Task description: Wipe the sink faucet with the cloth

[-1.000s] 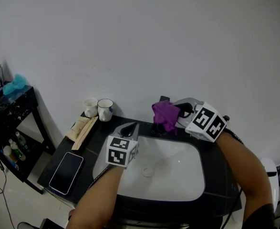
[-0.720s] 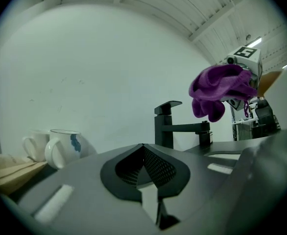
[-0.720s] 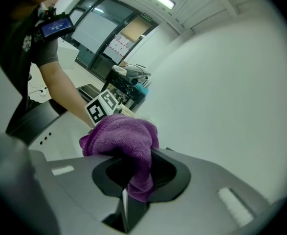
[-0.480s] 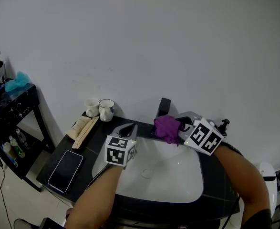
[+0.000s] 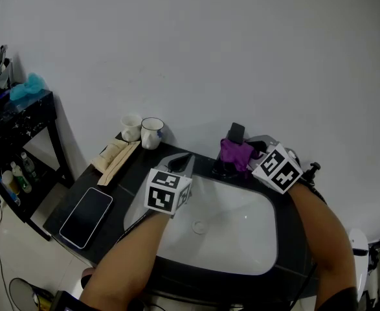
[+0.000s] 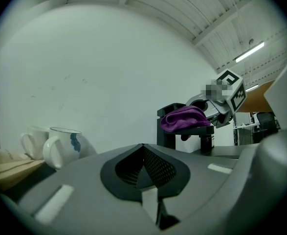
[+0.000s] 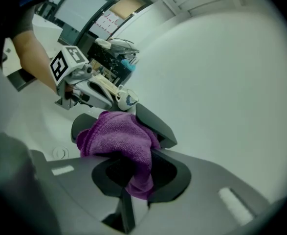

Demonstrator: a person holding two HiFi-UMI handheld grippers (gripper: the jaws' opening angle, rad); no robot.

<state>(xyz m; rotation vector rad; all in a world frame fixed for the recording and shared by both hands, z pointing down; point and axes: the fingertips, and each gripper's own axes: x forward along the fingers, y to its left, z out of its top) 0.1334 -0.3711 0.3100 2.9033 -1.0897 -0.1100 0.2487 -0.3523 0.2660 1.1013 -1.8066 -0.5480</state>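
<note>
The black faucet (image 5: 234, 134) stands at the back rim of the white sink (image 5: 241, 238). A purple cloth (image 5: 236, 153) is draped over the faucet's spout, below its upright handle. My right gripper (image 5: 249, 154) is shut on the cloth and presses it on the spout from the right. In the right gripper view the cloth (image 7: 119, 136) bulges out of the jaws against the faucet (image 7: 155, 124). My left gripper (image 5: 180, 163) hovers over the sink's back left rim, shut and holding nothing. The left gripper view shows the cloth (image 6: 185, 117) lying on the faucet (image 6: 168, 133).
Two white mugs (image 5: 153, 133) stand at the back left of the dark counter, with light packets (image 5: 115, 157) beside them. A phone (image 5: 86, 216) lies near the front left edge. A black shelf (image 5: 15, 122) stands further left. A dark pump bottle (image 5: 311, 170) sits behind my right gripper.
My right gripper dipped with the cloth, then carried it up and slightly right along the faucet. The faucet's handle now shows above the cloth. The left gripper has barely moved.
</note>
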